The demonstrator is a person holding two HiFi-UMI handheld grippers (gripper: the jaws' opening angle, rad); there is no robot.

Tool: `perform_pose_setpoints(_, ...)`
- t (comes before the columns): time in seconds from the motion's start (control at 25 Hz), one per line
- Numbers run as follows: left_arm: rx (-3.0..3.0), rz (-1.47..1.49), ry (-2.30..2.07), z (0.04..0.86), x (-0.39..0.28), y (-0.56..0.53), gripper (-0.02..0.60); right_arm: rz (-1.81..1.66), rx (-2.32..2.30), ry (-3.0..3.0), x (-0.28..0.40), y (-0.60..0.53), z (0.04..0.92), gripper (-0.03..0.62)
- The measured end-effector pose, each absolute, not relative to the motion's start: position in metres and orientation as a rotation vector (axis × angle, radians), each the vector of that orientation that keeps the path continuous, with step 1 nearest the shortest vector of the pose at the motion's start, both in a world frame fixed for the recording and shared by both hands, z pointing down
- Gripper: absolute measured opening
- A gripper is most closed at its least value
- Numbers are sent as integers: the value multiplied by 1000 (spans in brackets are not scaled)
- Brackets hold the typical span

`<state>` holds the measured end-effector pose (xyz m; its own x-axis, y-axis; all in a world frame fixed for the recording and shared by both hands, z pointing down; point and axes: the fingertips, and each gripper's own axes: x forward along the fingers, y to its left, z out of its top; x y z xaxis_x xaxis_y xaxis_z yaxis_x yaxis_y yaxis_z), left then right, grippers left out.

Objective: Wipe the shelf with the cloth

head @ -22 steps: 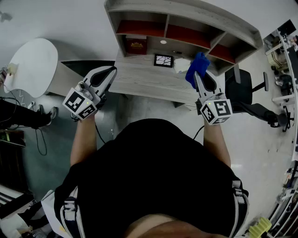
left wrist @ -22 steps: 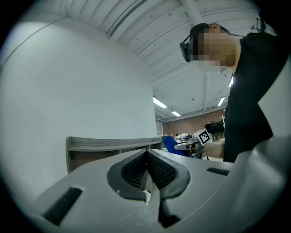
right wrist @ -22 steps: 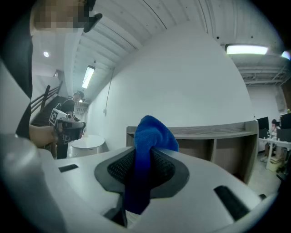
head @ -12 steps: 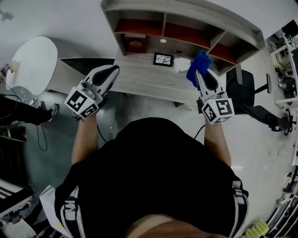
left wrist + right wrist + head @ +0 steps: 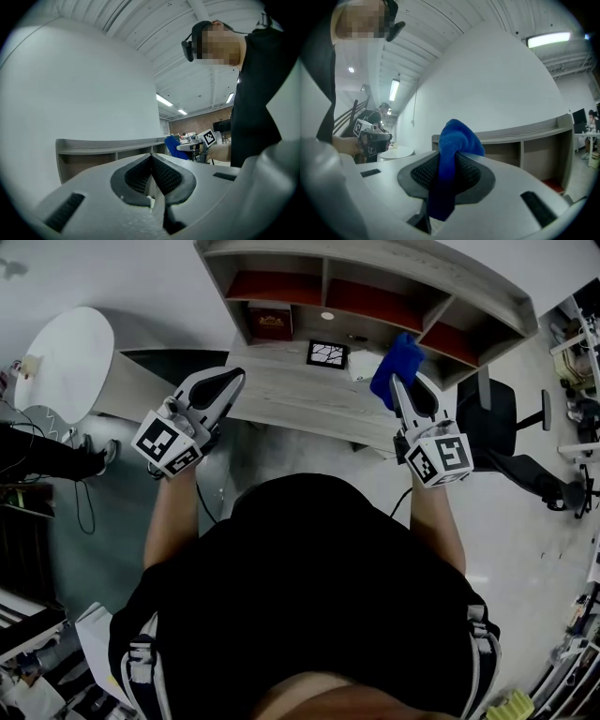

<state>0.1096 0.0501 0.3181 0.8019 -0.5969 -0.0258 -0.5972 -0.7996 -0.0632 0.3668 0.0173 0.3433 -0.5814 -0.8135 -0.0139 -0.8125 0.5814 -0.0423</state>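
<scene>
Cloth (image 5: 397, 364) — blue and bunched — sits clamped between the jaws of the right gripper (image 5: 397, 390) at about 1 o'clock in the head view, up against the lower tier of the grey shelf unit (image 5: 375, 266) at 12 o'clock; whether it touches the wood is unclear. Left gripper (image 5: 228, 382), at 10 o'clock over the desk (image 5: 291, 399) edge, has its jaws pressed together on nothing.

The red box (image 5: 270, 322) (low in the shelf (image 5: 394, 263)) bears print too small to read.
</scene>
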Motion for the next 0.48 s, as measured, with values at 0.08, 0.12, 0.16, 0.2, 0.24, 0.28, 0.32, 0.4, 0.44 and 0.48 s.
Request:
perform_pose_setpoints(0.08,-2918,7,975,319,115,52,17,-52,-1407,2781,369,18,344,91)
perform_pose_setpoints(0.12,-2918,8,981,320,117,53,17,-55,-1399,2790,370,18,344,91)
perform_pose_setpoints(0.16,-2918,9,988,321,119,54,17,-59,-1391,2797,370,18,345,91)
perform_pose_setpoints(0.2,-2919,8,993,323,120,54,17,-64,-1386,2801,371,18,345,91)
perform_pose_setpoints(0.24,-2921,9,995,324,121,54,17,-66,-1383,2803,372,17,346,92)
perform_pose_setpoints(0.28,-2926,14,995,325,122,54,17,-66,-1383,2805,373,16,347,92)
perform_pose_setpoints(0.32,-2932,22,996,326,122,54,17,-67,-1385,2806,373,15,348,92)
perform_pose_setpoints(0.4,-2937,36,1008,326,118,55,17,-76,-1381,2807,370,12,348,92)
perform_pose_setpoints(0.44,-2934,37,1020,327,114,56,17,-78,-1376,2809,367,11,348,92)
perform_pose_setpoints(0.48,-2932,37,1033,327,110,56,17,-77,-1371,2812,364,11,348,92)
